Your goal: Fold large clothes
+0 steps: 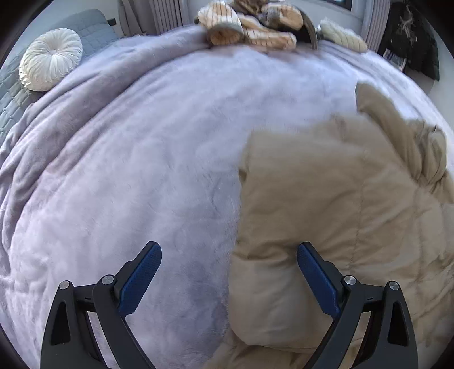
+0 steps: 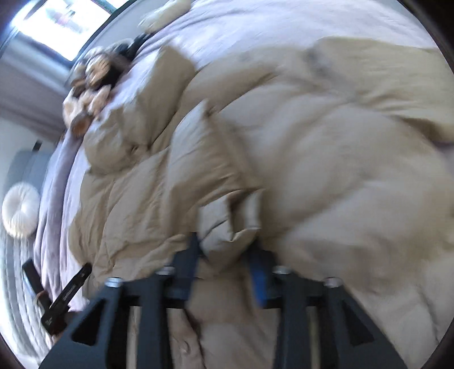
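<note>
Your right claw [image 2: 227,249] pinches a puffy fold of the beige quilted coat [image 2: 283,170]; your left claw [image 1: 229,255] gapes wide, empty, beside the coat's edge at 3 o'clock. Step in hand: gathering a flap. Next, carry it across evenly. Beyond, plush lilac blanket [image 1: 142,156]; striped plush toys [image 1: 249,25] at 12 o'clock.

Much of the beige padded jacket [image 2: 283,159] is smeared or cut off

The right wrist view is motion-blurred, so the jacket's seams and the right gripper [image 2: 227,249] fingertips smear; whether the pads press the bunched fold between them I cannot tell. In the left wrist view the jacket [image 1: 340,198] runs off the right and bottom edges. The pile of striped knitwear [image 1: 249,25] is cropped at the top, its pieces indistinguishable.
</note>
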`<state>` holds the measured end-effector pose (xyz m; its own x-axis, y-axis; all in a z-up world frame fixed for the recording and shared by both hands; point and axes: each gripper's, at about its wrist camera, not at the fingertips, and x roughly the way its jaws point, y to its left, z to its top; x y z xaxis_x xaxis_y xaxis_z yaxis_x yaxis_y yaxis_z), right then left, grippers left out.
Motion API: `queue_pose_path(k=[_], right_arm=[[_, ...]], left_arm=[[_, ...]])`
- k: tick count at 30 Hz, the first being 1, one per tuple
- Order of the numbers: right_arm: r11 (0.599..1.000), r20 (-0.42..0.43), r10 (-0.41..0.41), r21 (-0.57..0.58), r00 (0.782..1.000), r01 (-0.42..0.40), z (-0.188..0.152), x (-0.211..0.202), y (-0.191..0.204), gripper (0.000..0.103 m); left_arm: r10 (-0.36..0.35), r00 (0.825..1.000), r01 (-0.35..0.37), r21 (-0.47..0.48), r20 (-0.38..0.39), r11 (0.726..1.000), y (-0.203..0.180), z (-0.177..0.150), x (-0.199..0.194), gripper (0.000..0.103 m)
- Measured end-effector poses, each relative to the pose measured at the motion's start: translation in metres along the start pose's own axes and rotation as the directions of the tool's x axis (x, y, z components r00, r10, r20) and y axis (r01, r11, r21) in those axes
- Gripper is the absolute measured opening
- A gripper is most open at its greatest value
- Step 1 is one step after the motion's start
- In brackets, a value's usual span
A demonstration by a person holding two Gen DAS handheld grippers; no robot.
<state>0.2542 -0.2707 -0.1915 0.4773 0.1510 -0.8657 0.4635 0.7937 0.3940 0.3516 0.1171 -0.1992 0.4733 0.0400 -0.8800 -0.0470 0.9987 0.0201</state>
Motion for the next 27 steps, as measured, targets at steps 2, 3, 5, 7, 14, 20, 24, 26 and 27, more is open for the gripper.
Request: queue_pose_path(k=[2, 3, 5, 7, 14, 20, 24, 26, 27], right_arm=[[1.000, 0.079, -0.025, 0.015, 0.997, 0.024, 0.000, -0.024, -0.008, 0.043], [1.000, 0.116, -0.024, 0.007, 0.993, 0.023, 0.002, -0.035, -0.007, 0.041], [0.998, 0.153, 0.029, -0.052, 0.988, -0.021, 0.011, -0.048, 0.002, 0.020], [0.988, 0.105, 0.070, -0.144, 0.992, -0.054, 0.014, -0.042, 0.018, 0.020], [0.958, -0.037, -0.071, -0.281, 0.997, 0.058, 0.004, 0.030, 0.016, 0.004], [0.966, -0.028, -0.123, -0.234, 0.992, 0.113, 0.006, 0.008, -0.016, 0.005], [0.977, -0.006, -0.081, -0.197, 0.997, 0.078, 0.007, -0.015, -0.026, 0.010], [0.987, -0.010, -0.050, -0.154, 0.999, 0.047, 0.008, -0.026, -0.035, 0.010], [0.991, -0.015, -0.035, -0.131, 0.999, 0.032, 0.009, -0.030, -0.041, 0.010]], left_arm=[[-0.002, 0.999, 0.002, -0.010, 0.032, 1.000, 0.003, 0.008, -0.009, 0.097], [0.000, 0.999, 0.001, -0.013, 0.039, 1.000, 0.003, 0.010, -0.010, 0.097], [0.022, 0.999, -0.022, -0.010, 0.035, 1.000, 0.000, 0.016, -0.006, 0.097], [0.057, 0.998, -0.057, 0.005, 0.015, 0.998, -0.007, 0.016, 0.005, 0.097], [0.097, 0.995, -0.096, 0.053, -0.006, 0.994, -0.023, 0.006, 0.029, 0.097], [0.124, 0.992, -0.123, 0.069, -0.009, 0.990, -0.024, 0.009, 0.025, 0.097], [0.121, 0.993, -0.121, 0.111, 0.005, 0.987, -0.030, 0.011, 0.000, 0.097], [0.090, 0.996, -0.090, 0.131, 0.011, 0.987, -0.038, 0.010, -0.018, 0.097], [0.073, 0.997, -0.074, 0.143, 0.010, 0.987, -0.043, 0.008, -0.027, 0.097]])
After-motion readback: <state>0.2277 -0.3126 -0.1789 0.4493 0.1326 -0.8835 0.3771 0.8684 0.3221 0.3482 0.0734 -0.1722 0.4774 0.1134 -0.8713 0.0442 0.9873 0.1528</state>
